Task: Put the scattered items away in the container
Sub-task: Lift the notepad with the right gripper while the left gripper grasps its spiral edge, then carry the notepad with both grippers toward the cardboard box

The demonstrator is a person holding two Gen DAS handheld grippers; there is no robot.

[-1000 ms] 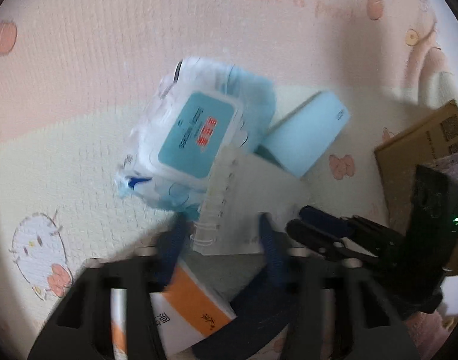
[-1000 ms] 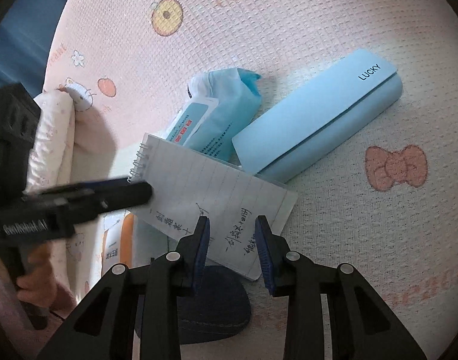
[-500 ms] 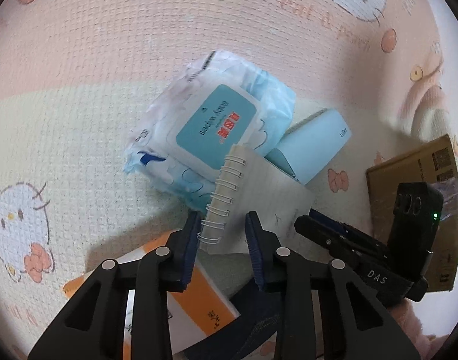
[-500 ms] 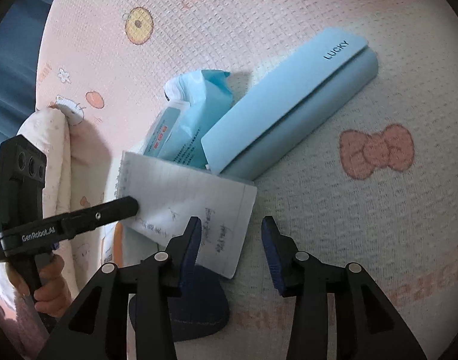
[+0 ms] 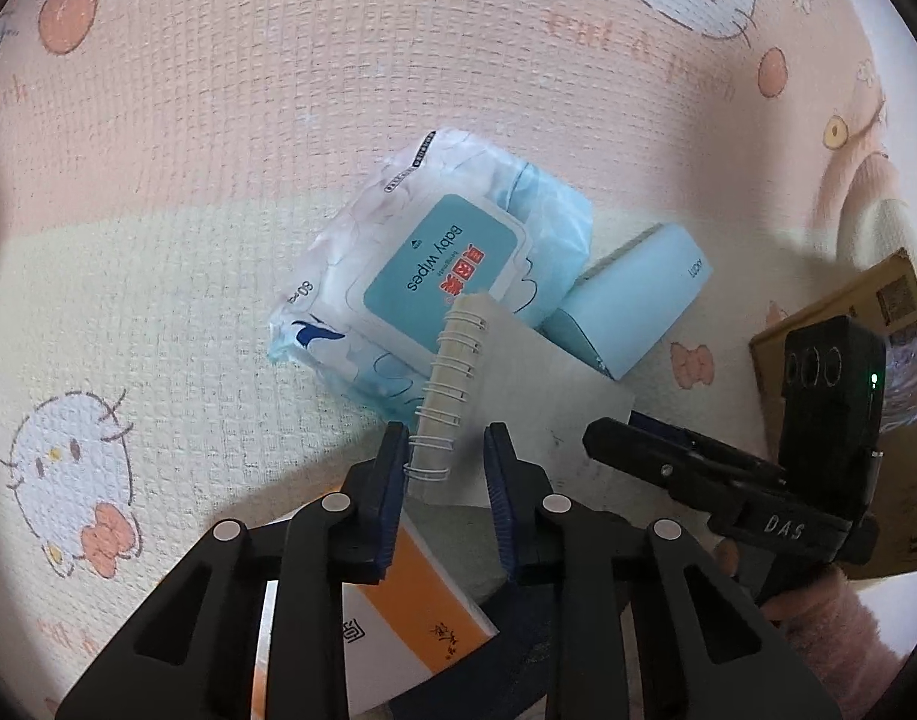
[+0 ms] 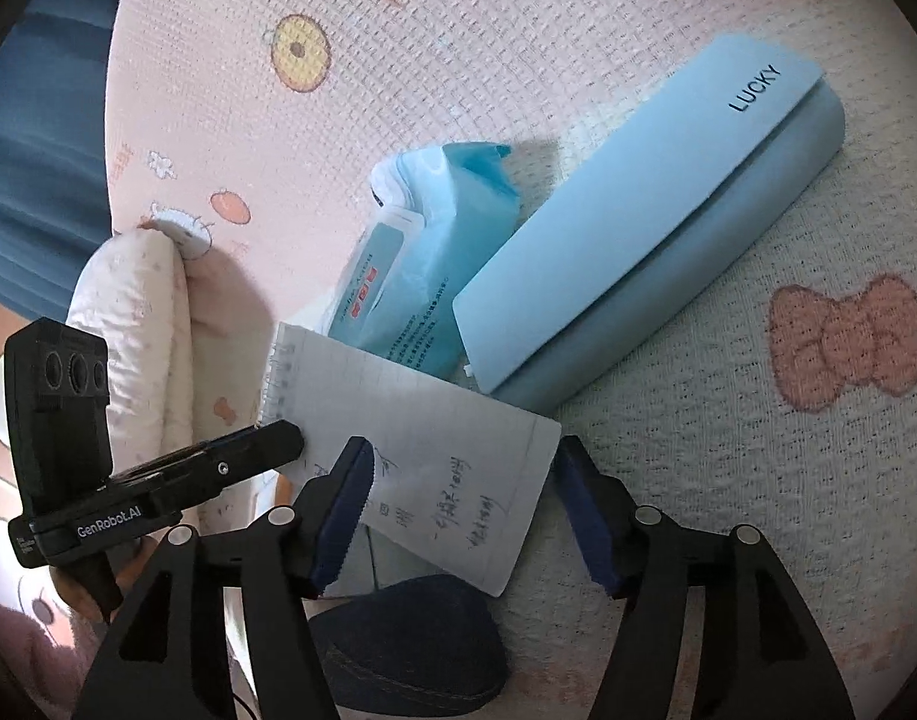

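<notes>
A white spiral notebook (image 5: 536,396) lies tilted over a baby wipes pack (image 5: 440,276) and a light blue case (image 5: 632,300) marked LUCKY. My left gripper (image 5: 446,474) straddles the notebook's wire-bound corner. Its jaws are closing, with a gap still showing at the right pad. In the right wrist view the notebook (image 6: 422,438) has handwriting on it. Its near corner sits between the fingers of my right gripper (image 6: 464,504), whose jaws are opening wide and no longer pinch the page. The left gripper (image 6: 278,444) touches the notebook's far side.
Under the notebook lie an orange and white box (image 5: 410,612) and a dark blue denim item (image 6: 398,648). A cardboard box (image 5: 848,312) stands at the right edge of the left wrist view. Everything rests on a pink cartoon mat (image 5: 278,120). A white padded roll (image 6: 140,324) lies left.
The right gripper's jaws spread apart and let go of the notebook's near edge. The left gripper settled over the spiral binding and its jaws narrowed around it.
</notes>
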